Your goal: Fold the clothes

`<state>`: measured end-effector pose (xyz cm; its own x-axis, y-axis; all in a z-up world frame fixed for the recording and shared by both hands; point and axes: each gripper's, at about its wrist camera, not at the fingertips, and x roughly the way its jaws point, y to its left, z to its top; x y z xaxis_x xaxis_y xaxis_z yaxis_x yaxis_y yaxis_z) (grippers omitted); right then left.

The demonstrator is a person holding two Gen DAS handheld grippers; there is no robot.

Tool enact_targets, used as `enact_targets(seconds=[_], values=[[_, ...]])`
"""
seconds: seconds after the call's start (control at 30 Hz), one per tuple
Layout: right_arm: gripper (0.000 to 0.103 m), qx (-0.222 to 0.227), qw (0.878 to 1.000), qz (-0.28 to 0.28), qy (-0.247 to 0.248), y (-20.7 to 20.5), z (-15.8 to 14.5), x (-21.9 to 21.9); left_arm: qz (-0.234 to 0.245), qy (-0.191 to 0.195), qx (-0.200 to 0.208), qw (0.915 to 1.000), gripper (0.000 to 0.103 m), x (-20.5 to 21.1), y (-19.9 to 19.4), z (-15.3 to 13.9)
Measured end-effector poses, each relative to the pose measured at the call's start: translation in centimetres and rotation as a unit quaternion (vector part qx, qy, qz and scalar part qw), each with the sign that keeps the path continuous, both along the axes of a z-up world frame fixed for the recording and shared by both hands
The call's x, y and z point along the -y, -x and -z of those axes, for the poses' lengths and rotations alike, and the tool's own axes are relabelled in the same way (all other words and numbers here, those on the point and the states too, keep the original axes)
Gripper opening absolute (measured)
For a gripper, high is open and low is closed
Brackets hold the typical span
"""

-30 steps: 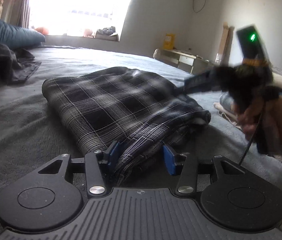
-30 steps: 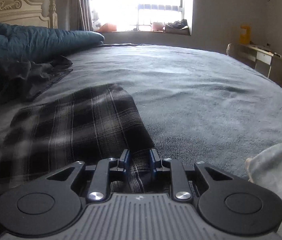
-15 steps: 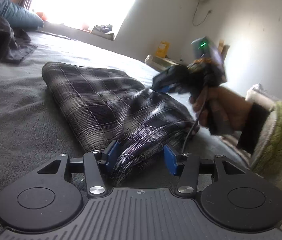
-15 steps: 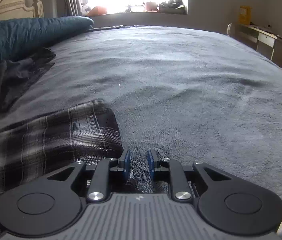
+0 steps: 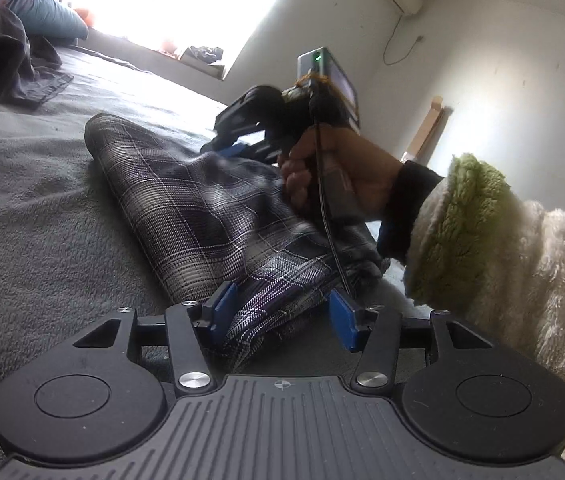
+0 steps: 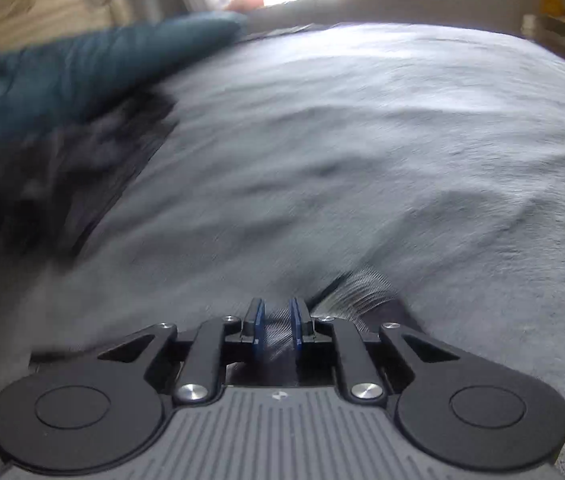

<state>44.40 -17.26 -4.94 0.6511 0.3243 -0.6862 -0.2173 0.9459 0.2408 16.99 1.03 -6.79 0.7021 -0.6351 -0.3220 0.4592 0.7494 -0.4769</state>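
backlit room, one sharp view and one smeared

daylight pours from a blown-out window [image 5: 170,4], leaving a soft bright patch on the white wall [image 5: 494,128]. the left wrist view is mostly crisp; the right wrist view is motion-blurred across the grey bedspread [image 6: 362,160]. fisheye bends and darkens the edges.

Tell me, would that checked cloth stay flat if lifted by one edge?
Probably not. The checked cloth already sags in soft folds on the bed, so it would likely droop. It looks thin, hence probably light. Between the left gripper jaws it bunches, suggesting it crumples easily.
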Motion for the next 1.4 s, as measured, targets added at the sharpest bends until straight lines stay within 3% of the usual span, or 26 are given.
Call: enact_targets(seconds=[0.07, 0.13, 0.27, 0.37, 0.43, 0.53, 0.7, 0.8, 0.9, 0.97, 1.03, 1.1, 1.17, 1.27, 1.33, 1.4], values=[[0.019, 0.008, 1.0, -0.013, -0.019, 0.9, -1.1, 0.1, 0.001, 0.003, -0.001, 1.0, 0.051, -0.1, 0.0, 0.0], [0.019, 0.013, 0.994, -0.1, -0.039, 2.7, -2.5, -1.2, 0.001, 0.004, -0.001, 1.0, 0.051, -0.1, 0.1, 0.0], [0.021, -0.015, 0.963, -0.266, -0.031, 4.7, -2.8, -5.8, 0.0, 0.003, -0.001, 1.0, 0.051, -0.2, 0.2, 0.0], [0.019, -0.041, 0.965, -0.259, 0.006, 2.7, 0.1, -8.8, -0.001, 0.0, -0.001, 1.0, 0.051, -0.2, 0.2, 0.0], [0.021, 0.004, 0.979, -0.2, 0.045, 1.4, 0.7, -9.5, 0.0, 0.004, -0.002, 1.0, 0.051, -0.3, 0.0, 0.0], [0.024, -0.002, 0.984, -0.181, -0.01, 0.6, 0.0, -8.0, 0.001, 0.009, -0.004, 1.0, 0.051, -0.4, 0.0, 0.0], [0.026, -0.003, 0.946, -0.321, -0.042, 4.0, -1.9, -7.1, 0.001, 0.002, -0.001, 1.0, 0.052, -0.3, 0.0, 0.0], [0.026, 0.012, 0.964, -0.266, 0.028, 3.8, -1.0, -6.6, 0.001, 0.003, -0.002, 1.0, 0.052, -0.4, -0.2, -0.1], [0.027, 0.035, 0.989, -0.141, -0.03, 2.4, -2.0, -1.1, 0.002, 0.007, -0.002, 1.0, 0.052, -0.5, 0.0, 0.0], [0.029, 0.027, 0.991, -0.116, -0.069, 2.4, -2.7, 2.6, 0.003, 0.008, -0.003, 1.0, 0.052, -0.5, 0.0, 0.0], [0.034, -0.011, 0.99, -0.117, -0.073, 1.8, -2.2, 4.8, 0.004, 0.008, -0.002, 1.0, 0.053, -0.5, 0.0, -0.1], [0.034, -0.03, 0.997, -0.069, -0.019, 1.3, -1.3, 6.3, 0.005, 0.007, -0.002, 1.0, 0.053, -0.5, 0.0, -0.1], [0.036, 0.007, 0.998, 0.01, 0.06, 1.7, -1.1, 7.5, 0.005, 0.008, -0.002, 0.9999, 0.053, -0.6, -0.2, 0.0], [0.036, 0.038, 0.996, 0.072, 0.029, 4.0, -2.9, 10.9, 0.008, 0.019, -0.004, 0.9998, 0.054, -0.9, -0.4, 0.0], [0.036, 0.045, 0.997, 0.05, -0.03, 7.1, -4.6, 12.4, 0.009, 0.022, -0.003, 0.9997, 0.054, -1.0, -0.5, 0.0], [0.036, 0.044, 0.998, -0.011, -0.041, 10.4, -5.7, 11.6, 0.008, 0.017, 0.001, 0.9998, 0.054, -0.9, -0.4, -0.1]])
